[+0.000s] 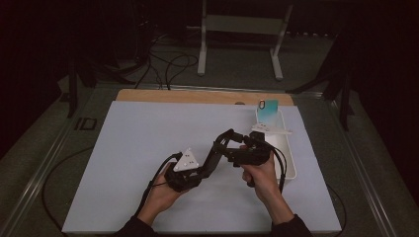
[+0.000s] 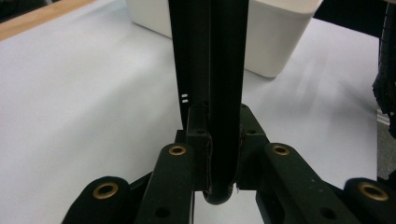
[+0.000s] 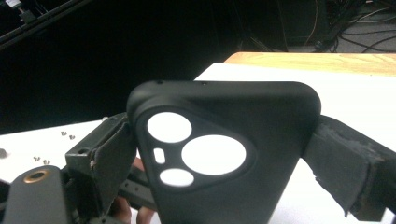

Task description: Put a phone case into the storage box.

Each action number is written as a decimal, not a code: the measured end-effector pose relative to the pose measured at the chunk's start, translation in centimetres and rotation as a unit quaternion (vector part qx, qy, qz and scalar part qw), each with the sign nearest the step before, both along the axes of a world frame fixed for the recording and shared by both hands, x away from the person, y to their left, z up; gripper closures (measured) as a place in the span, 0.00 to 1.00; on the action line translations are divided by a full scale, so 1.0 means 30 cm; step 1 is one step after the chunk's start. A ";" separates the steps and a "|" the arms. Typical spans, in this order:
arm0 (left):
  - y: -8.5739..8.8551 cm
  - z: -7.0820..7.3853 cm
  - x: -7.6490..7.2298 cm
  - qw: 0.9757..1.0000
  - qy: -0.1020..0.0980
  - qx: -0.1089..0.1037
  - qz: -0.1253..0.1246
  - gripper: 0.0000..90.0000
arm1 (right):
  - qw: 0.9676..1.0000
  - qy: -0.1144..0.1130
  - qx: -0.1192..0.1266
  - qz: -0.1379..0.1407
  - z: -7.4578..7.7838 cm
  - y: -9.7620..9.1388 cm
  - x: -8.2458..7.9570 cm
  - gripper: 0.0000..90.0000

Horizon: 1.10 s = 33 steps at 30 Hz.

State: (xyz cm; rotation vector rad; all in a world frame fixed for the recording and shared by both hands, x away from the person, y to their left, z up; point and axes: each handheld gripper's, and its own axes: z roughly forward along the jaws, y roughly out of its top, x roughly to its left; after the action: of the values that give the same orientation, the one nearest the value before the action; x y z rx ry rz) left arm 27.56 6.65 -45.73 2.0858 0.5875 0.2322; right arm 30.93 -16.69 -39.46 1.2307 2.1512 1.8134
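A black phone case (image 3: 224, 154) with three round camera cut-outs is held above the white mat between both grippers. In the right gripper view its back faces the camera. My right gripper (image 3: 229, 168) is shut across its width, with one padded finger (image 3: 112, 158) on the left edge and the other on the right edge. In the left gripper view the case (image 2: 226, 70) stands edge-on, and my left gripper (image 2: 210, 56) is shut on its thin sides. From above, the left gripper (image 1: 215, 150) reaches up and right, meeting the right gripper (image 1: 231, 140) over the mat's middle.
A white bin (image 1: 291, 163) stands at the mat's right side, with a teal card (image 1: 268, 111) upright at its far end and white pieces across it. A wooden strip (image 1: 197, 95) borders the back. Small screws (image 3: 67, 135) lie on the mat. Cables trail on the floor behind.
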 end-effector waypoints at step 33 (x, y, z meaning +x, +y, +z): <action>0.048 0.011 -0.001 0.998 -0.015 -0.004 0.058 0.29 | 0.998 -0.028 -0.038 -0.029 0.015 0.018 -0.015 0.16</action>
State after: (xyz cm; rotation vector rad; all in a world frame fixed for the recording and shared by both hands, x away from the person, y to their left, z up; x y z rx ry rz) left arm 27.53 8.10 -45.39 2.0398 0.6922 0.3269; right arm 30.47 -16.14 -39.03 1.1984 2.1105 1.7065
